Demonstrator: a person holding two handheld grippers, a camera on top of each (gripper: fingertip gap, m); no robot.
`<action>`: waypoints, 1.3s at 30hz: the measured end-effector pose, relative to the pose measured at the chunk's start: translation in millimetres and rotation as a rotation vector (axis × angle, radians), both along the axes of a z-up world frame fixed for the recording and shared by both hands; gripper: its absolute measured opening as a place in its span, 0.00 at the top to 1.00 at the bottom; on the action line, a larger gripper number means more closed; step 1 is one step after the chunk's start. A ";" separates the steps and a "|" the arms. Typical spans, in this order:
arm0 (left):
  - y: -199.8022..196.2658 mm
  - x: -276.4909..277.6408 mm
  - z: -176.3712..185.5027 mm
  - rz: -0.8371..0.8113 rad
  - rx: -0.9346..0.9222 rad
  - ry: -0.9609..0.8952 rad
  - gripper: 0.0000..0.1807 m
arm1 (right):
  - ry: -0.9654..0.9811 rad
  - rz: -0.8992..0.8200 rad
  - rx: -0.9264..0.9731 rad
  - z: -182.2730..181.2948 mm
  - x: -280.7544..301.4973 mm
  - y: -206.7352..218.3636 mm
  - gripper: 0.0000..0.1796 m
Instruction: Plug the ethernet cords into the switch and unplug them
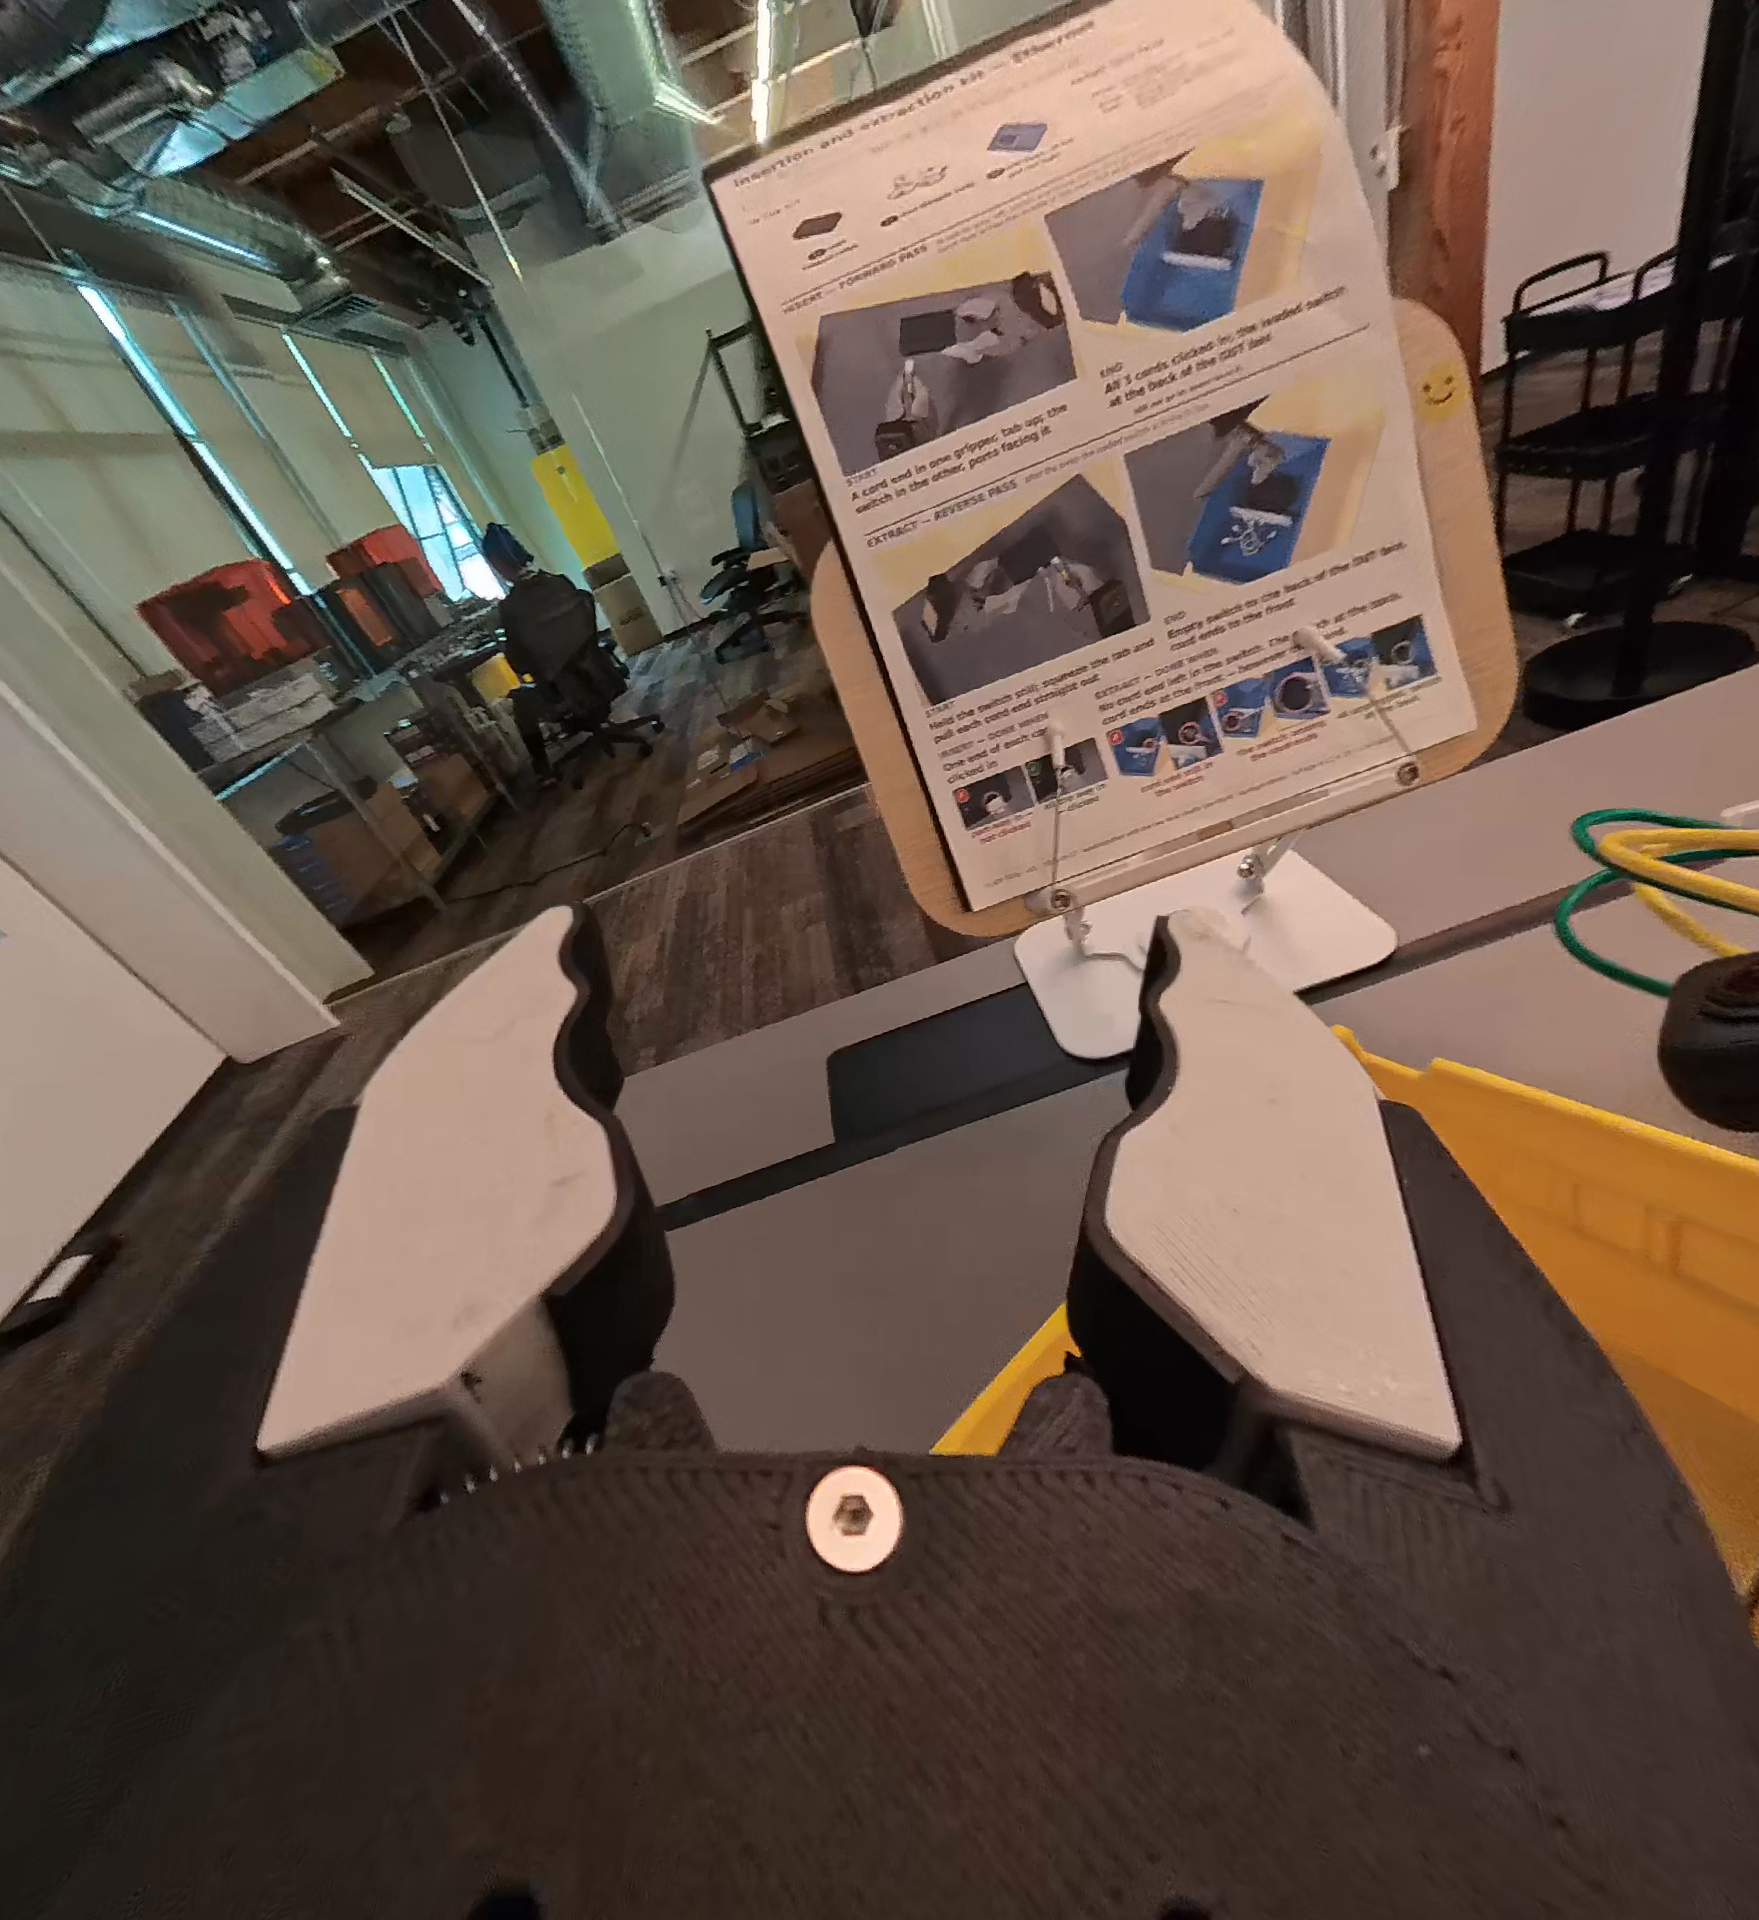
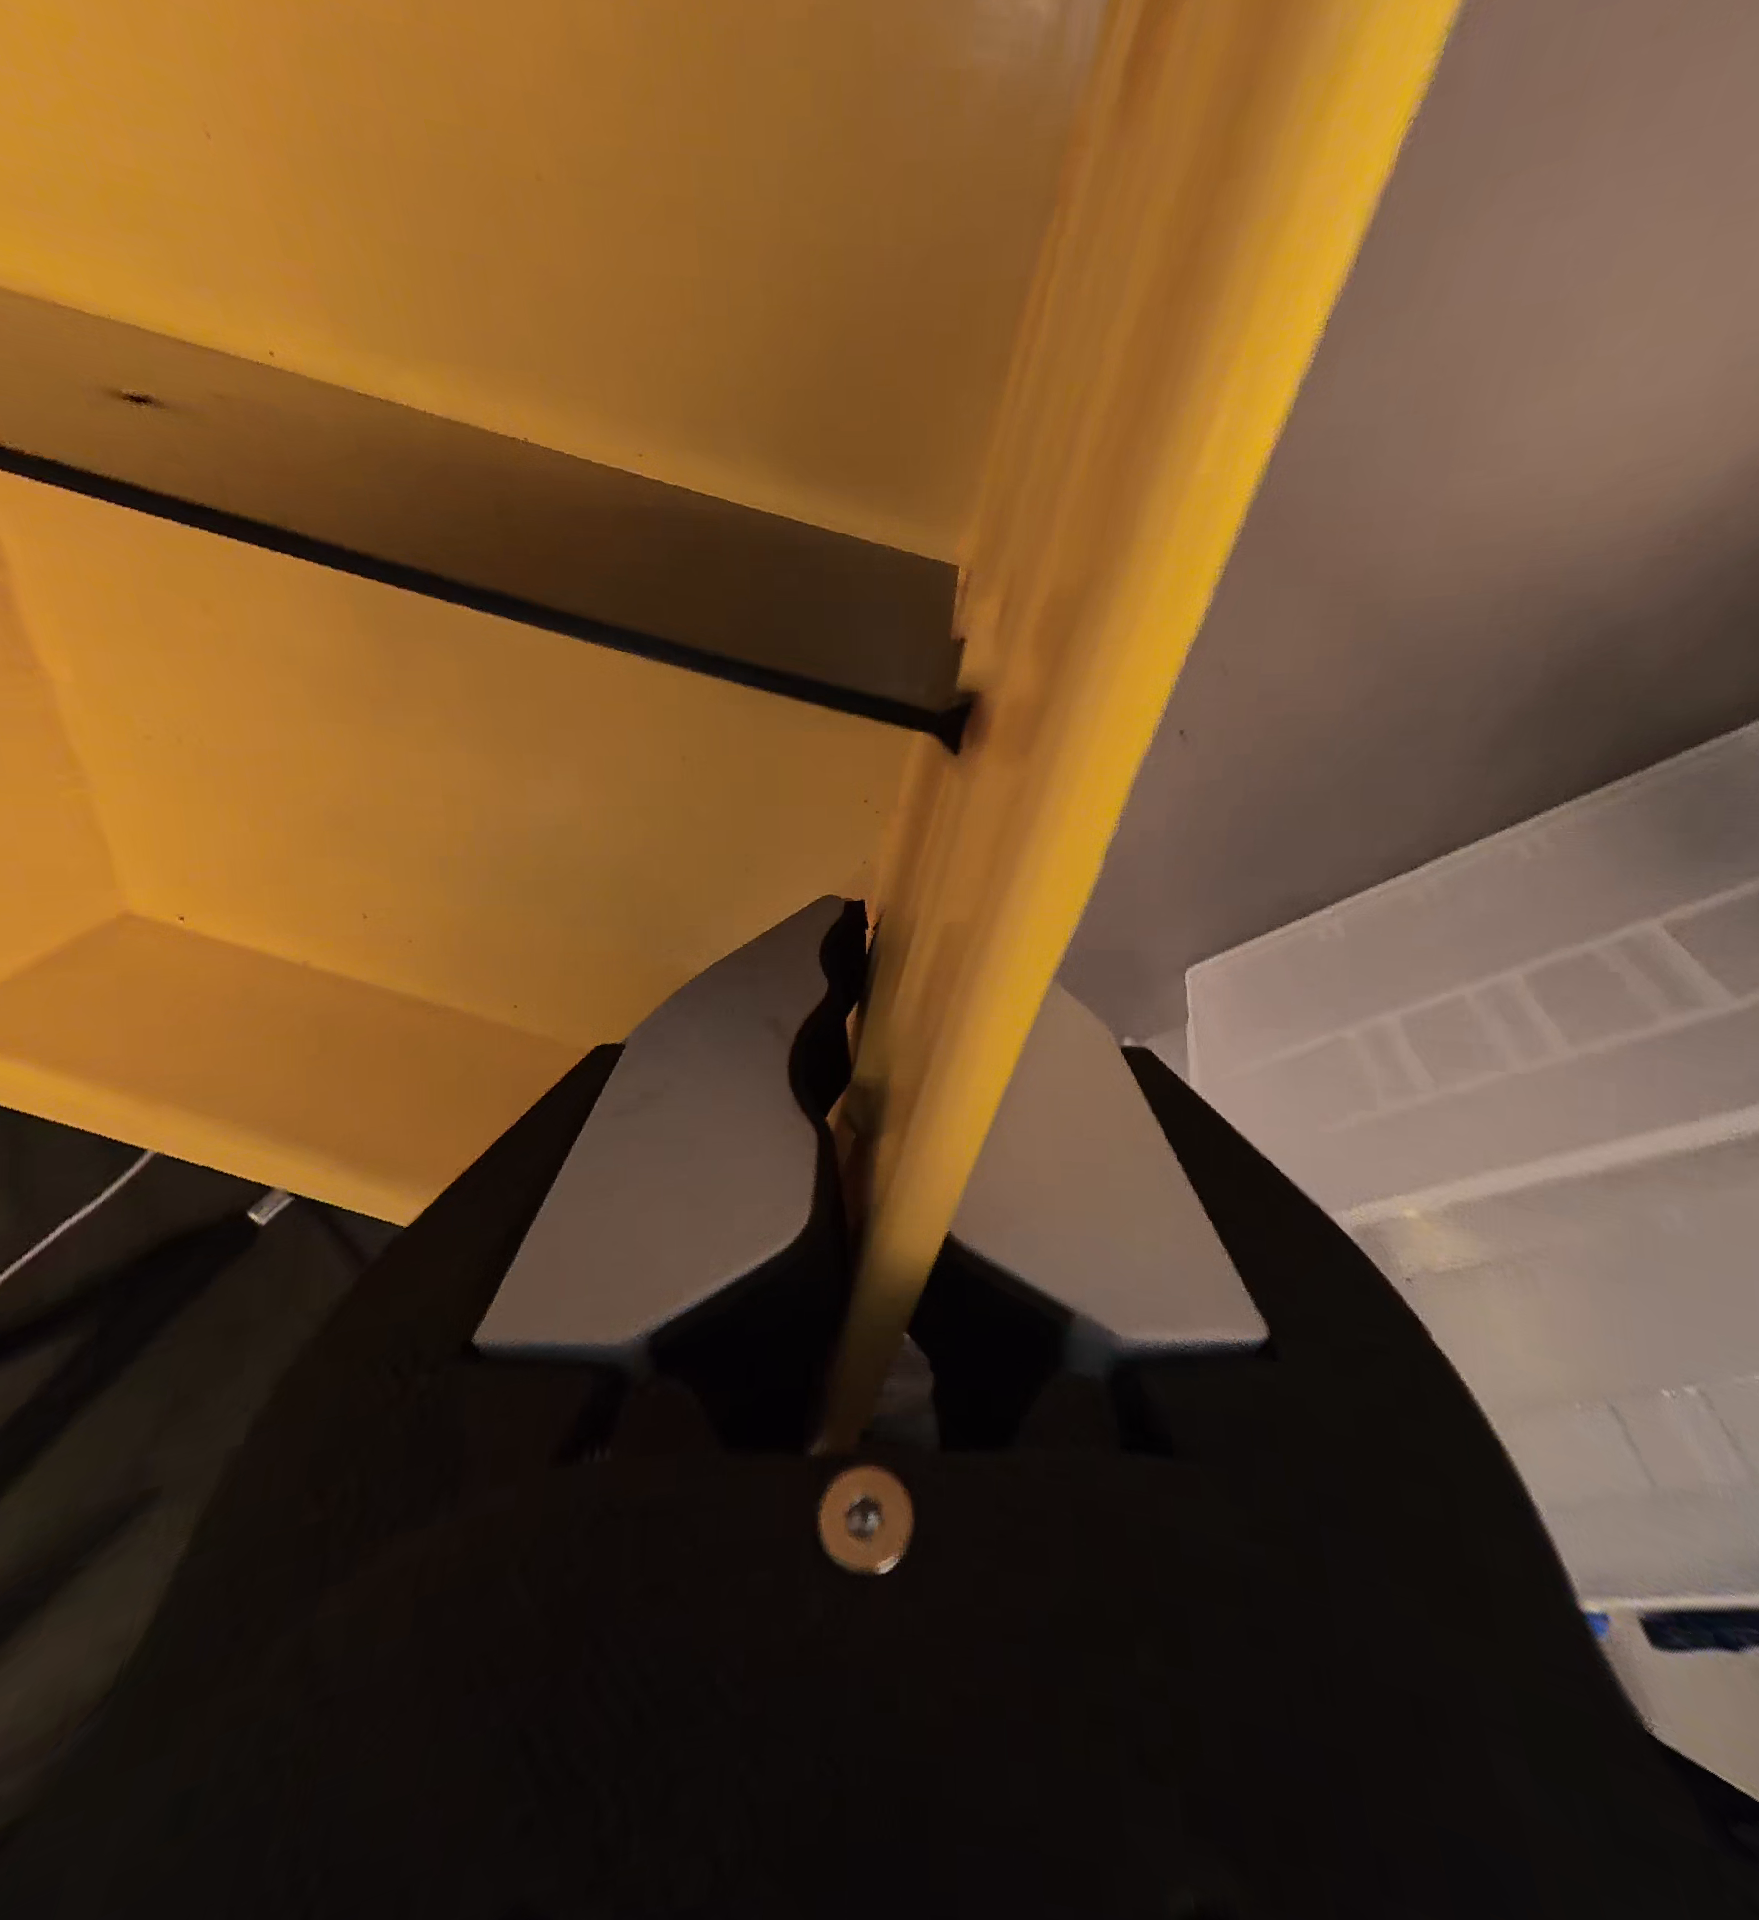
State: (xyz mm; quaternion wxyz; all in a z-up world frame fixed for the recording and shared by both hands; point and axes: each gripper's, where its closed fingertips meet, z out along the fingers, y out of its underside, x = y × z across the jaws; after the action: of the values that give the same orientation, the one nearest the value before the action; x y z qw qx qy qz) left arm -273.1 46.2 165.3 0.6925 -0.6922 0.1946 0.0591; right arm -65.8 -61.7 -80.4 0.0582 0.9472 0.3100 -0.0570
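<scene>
Left gripper (image 1: 870, 940): released, empty, over grey table (image 1: 1581, 831). Right gripper (image 2: 859, 977): clenched on rigid, light yellow bin (image 2: 1114, 623) wall. Yellow and green cords (image 1: 1675, 883) coiled far right; probably limp, springy, best pinched at plug. Switch unseen.

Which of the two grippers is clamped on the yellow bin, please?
The right gripper: its fingers pinch the yellow bin wall, while the left gripper is open and empty.

Your left gripper (image 1: 875, 940) is black with pale grey fingers (image 1: 470, 1174). The bin (image 1: 1623, 1236) is yellow, the bench (image 1: 1540, 831) grey. Green cord (image 1: 1581, 940) and yellow cord (image 1: 1706, 868) loop together; the floor (image 1: 750, 914) shows dark wood planks.
</scene>
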 end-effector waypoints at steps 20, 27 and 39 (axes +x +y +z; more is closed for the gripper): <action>8.3 -27.6 -17.8 -0.034 -0.163 -0.109 0.48 | 0.176 -0.192 0.030 -54.3 -22.3 22.8 0.98; 15.4 -34.9 -29.3 -0.024 -0.225 -0.111 0.48 | 0.184 -0.231 0.042 -59.7 -32.9 40.6 0.97; 15.8 -37.2 -37.9 -0.033 -0.273 -0.102 0.49 | 0.070 -0.216 0.077 -58.8 -40.1 48.8 0.97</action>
State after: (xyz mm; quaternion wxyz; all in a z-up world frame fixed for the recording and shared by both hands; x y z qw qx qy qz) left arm -310.3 62.1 127.4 0.6017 -0.7788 0.1767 -0.0146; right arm -105.9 -12.9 -139.2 0.0044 0.9741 0.2100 -0.0842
